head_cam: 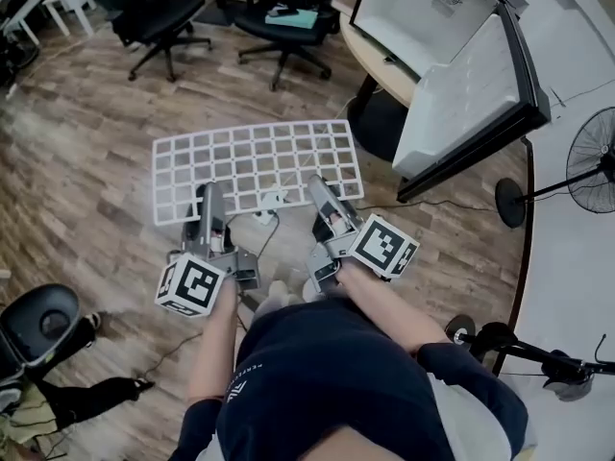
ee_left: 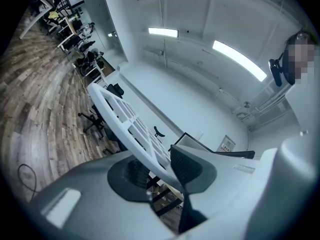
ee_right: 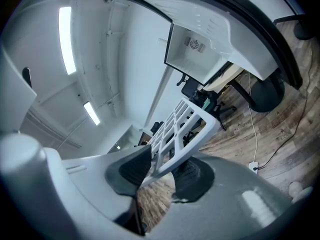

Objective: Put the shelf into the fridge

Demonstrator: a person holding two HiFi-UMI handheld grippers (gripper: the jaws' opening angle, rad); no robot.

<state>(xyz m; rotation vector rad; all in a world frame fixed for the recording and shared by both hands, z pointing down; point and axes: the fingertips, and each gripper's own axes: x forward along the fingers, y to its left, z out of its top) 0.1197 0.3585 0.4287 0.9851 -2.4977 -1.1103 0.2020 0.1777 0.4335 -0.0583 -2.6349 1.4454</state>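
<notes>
Head view: I read the left gripper (head_cam: 209,203) and the right gripper (head_cam: 318,192) side by side, both pointing away from the body. Each is clamped on the near edge of the white grid shelf (head_cam: 255,161). The shelf is carried flat above the wood floor (head_cam: 86,142) and extends forward from both sets of fingers, the left fingers near its left corner, the right fingers right of its centre. The fridge (head_cam: 461,75) stands open, ahead and to the right of the right fingers and well apart from the shelf. Office chairs (head_cam: 159,12) stand far ahead of the left fingers. Left gripper view: the jaws of the left gripper (ee_left: 156,171) are closed on the shelf (ee_left: 125,129), its edge rail pinched between the two dark pads (ee_left: 187,166). The grid runs up and away from the fingers, and the fridge appears beyond it. Right gripper view: the jaws of the right gripper (ee_right: 162,170) grip the shelf (ee_right: 189,148) by its edge rail, with a pad (ee_right: 132,166) pressed on each face. The shelf corner projects just past the fingers, and the white fridge interior fills the area above them.
</notes>
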